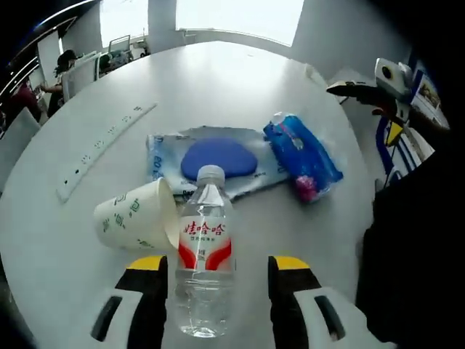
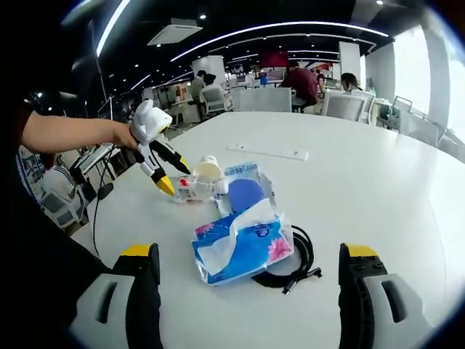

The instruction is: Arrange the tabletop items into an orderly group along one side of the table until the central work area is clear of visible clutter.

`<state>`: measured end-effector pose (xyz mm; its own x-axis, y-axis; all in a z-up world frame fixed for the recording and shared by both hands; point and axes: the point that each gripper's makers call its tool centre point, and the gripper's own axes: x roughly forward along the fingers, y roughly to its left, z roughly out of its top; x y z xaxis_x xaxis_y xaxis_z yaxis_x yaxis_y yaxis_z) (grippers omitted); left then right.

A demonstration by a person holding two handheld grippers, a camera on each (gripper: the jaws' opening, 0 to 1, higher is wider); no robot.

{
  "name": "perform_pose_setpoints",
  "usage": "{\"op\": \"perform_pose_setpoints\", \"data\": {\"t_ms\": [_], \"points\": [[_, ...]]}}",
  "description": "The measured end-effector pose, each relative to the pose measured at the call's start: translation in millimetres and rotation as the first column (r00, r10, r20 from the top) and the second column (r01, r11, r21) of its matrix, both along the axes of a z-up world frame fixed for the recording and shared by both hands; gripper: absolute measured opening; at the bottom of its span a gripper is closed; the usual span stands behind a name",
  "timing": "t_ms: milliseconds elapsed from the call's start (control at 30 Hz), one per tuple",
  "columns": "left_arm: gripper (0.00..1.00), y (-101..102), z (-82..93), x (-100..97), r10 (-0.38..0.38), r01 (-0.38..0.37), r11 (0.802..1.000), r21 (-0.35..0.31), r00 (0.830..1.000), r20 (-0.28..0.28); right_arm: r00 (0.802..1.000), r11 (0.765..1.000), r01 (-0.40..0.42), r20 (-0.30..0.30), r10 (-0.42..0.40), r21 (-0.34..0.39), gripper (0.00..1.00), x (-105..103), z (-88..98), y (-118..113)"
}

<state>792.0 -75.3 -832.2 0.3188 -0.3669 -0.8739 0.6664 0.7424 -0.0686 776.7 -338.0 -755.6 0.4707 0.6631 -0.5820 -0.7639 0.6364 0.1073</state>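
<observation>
1. Left gripper (image 1: 216, 276) spread wide, water bottle (image 1: 205, 258) lying between its jaws, untouched; paper cup (image 1: 138, 217) just left.
2. Right gripper (image 2: 247, 273) spread, tissue pack (image 2: 243, 243) just beyond on table (image 2: 378, 174), black cable (image 2: 299, 263) beside.

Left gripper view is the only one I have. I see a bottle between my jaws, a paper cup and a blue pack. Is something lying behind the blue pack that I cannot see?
Observer: Yes. A black cable lies coiled against the tissue pack, partly under it.
Operator: Does the right hand-held gripper hold anything?
Observer: No. The right hand-held gripper is open, with the pack and cable ahead of its jaws.
Operator: Is the pack sealed?
Observer: No. A white tissue sticks out of its opening.
</observation>
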Motion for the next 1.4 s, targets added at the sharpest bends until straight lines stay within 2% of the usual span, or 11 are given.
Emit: {"op": "perform_pose_setpoints", "data": {"t_ms": [67, 433, 633, 967, 1400], "points": [[0.50, -2, -1.8, 0.2, 0.001, -0.001, 1.000, -0.011, 1.000, -0.024, 1.000, 1.000, 0.008, -0.002, -0.008, 0.002, 0.99, 0, -0.7, -2], [0.44, -1, -18.2, 5.1, -0.024, 0.026, 0.999, 0.026, 0.995, -0.095, 0.999, 0.999, 0.047, -0.012, -0.048, -0.004, 0.99, -4, -5.9, -12], [0.45, -1, -25.0, 5.6, -0.036, 0.041, 0.998, 0.048, 0.993, -0.110, 0.997, 0.998, 0.069, -0.021, -0.069, -0.008, 0.98, -4, -9.4, -18], [0.41, 1, -35.0, 1.3, -0.070, 0.086, 0.988, 0.126, 0.990, -0.126, 0.996, 0.997, 0.078, -0.030, -0.078, -0.009, 0.98, -1, -12.2, -20], [0.43, 4, -46.3, 2.2, -0.085, 0.111, 0.975, 0.195, 0.987, -0.135, 0.996, 0.997, 0.081, -0.046, -0.081, -0.011, 0.97, 1, -17.5, -20]]}}
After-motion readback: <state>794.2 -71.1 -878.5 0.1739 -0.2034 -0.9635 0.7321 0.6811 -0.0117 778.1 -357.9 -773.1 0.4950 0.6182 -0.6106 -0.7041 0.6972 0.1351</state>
